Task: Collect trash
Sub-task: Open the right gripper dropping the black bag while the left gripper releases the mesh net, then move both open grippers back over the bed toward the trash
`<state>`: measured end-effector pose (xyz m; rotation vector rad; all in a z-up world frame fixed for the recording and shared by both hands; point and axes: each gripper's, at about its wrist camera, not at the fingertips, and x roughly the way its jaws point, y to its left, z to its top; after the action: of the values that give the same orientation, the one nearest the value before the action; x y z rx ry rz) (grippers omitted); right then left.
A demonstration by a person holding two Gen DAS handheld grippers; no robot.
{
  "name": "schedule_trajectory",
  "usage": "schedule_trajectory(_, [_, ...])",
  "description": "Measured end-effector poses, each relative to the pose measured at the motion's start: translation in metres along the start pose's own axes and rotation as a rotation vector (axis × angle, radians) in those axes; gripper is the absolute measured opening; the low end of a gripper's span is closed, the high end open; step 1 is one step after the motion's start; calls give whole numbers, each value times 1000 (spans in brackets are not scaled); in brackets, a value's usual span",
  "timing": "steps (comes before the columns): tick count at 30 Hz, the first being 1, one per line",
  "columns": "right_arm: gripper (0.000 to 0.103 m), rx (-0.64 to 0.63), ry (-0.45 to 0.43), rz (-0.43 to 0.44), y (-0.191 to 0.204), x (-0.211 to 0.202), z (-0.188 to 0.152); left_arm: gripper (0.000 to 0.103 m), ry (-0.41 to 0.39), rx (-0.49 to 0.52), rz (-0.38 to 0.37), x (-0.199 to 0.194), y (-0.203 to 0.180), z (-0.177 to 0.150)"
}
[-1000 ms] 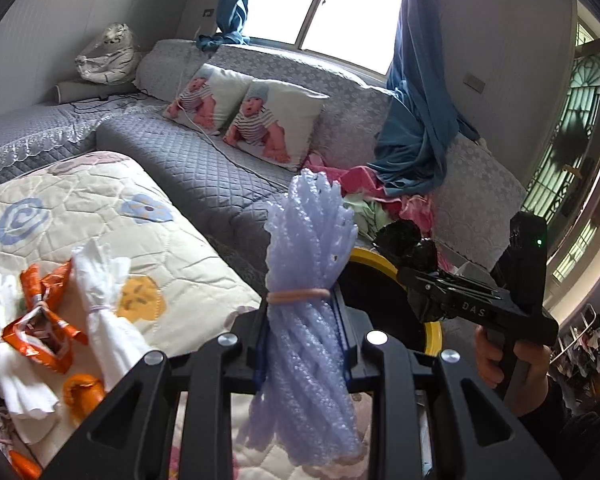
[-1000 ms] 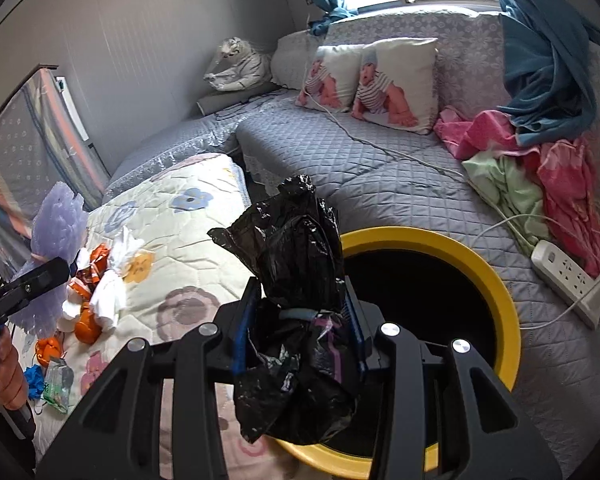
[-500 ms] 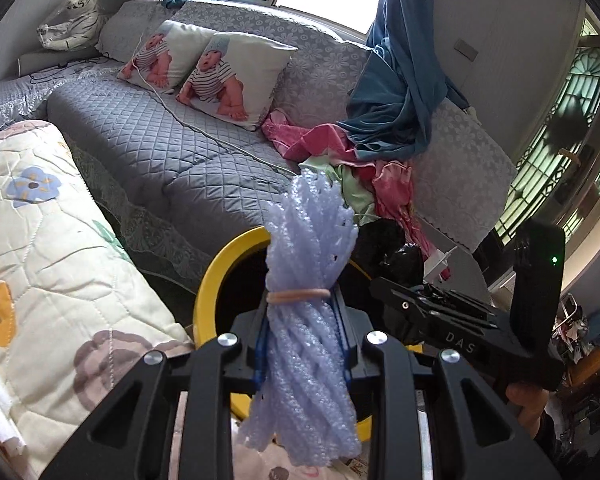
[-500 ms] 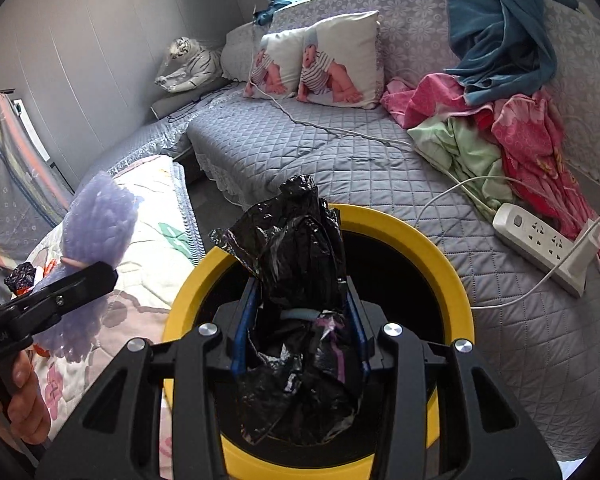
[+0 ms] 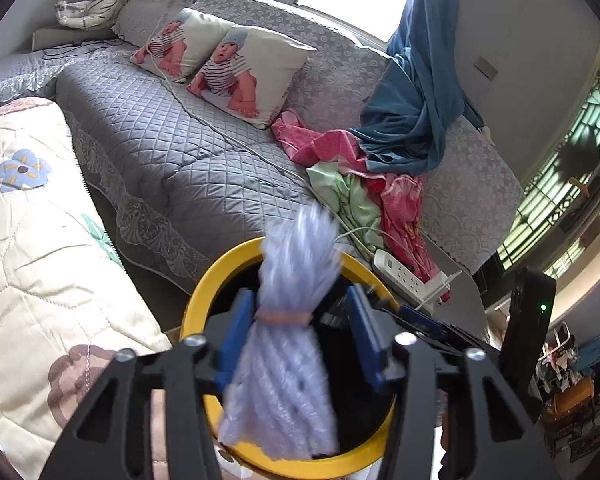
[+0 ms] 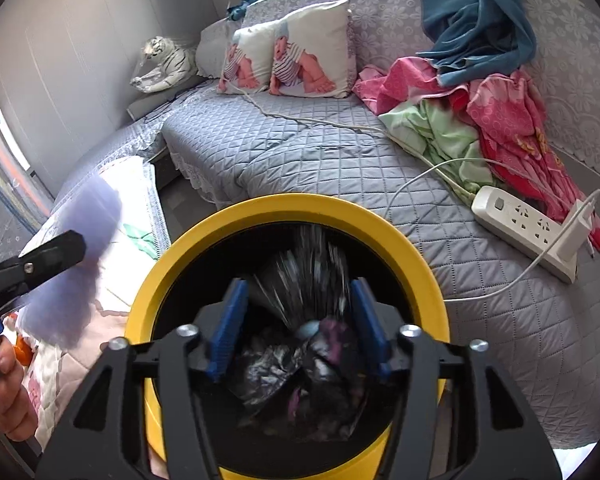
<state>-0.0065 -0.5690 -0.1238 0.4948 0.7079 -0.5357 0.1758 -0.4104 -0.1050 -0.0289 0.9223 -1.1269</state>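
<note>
- Trash here = two items, both at the yellow-rimmed bin (image 6: 288, 208), which stands against the front edge of the grey quilted sofa (image 6: 300, 160).
- Sofa is the biggest thing in both views; on it: two baby-print pillows (image 6: 296, 56), a heap of pink and green clothes (image 6: 480, 120), a blue cloth (image 6: 476, 12) draped over the backrest, a toy tiger (image 6: 164, 66) at the far corner.
- Floral quilt (image 5: 32, 248) lies left of the bin, its edge touching or overlapping the rim in the left wrist view.
- Bin rim yellow, inside dark; seen from above in both views.
- White power strip (image 6: 528, 228) sits on the sofa seat right of the bin, a cable running from it across the cushion.
- Lavender foam-net bundle (image 5: 288, 336), tied round the middle with a tan rubber band (image 5: 284, 317), sits between the left gripper (image 5: 296, 332) fingers over the bin opening. Blue pads stand apart with a gap on each side of the bundle; bundle motion-blurred.
- Black plastic bag (image 6: 304, 344), crumpled, lies between the right gripper (image 6: 300, 332) fingers, inside the bin rim. Those pads also spread wide, clear space on both sides; bag top blurred.
- In the right wrist view the left gripper shows at the left edge with the lavender bundle, beside the bin, a hand (image 6: 8, 392) on its handle.
</note>
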Motion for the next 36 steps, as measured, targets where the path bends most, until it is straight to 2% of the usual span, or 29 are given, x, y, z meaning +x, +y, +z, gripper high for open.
schedule_trajectory(2, [56,6,3,-9,-2,1,0,56,-6,-10,10,-1,1,0])
schedule_trajectory(9, [56,13,-16,-30,-8,-9,-1,56,-36,-30,7,-16,9,0])
schedule_trajectory(14, [56,11,-45,-40,-8,-22,0,56,-113,-32,53,-48,21,0])
schedule_trajectory(19, [56,-13,-70,-42,4,-28,1,56,-203,-33,162,-91,41,0])
schedule_trajectory(23, [57,-47,-74,-7,24,-31,0,59,-249,-54,234,-125,63,1])
schedule_trajectory(25, [58,-69,-82,16,39,-33,-1,64,-280,-53,275,-143,73,2])
schedule_trajectory(28, [61,-109,-91,57,65,-36,-2,66,-316,-59,355,-171,94,-1])
schedule_trajectory(36, [68,-233,-107,205,150,-39,-12,80,-375,-115,551,-244,161,-14])
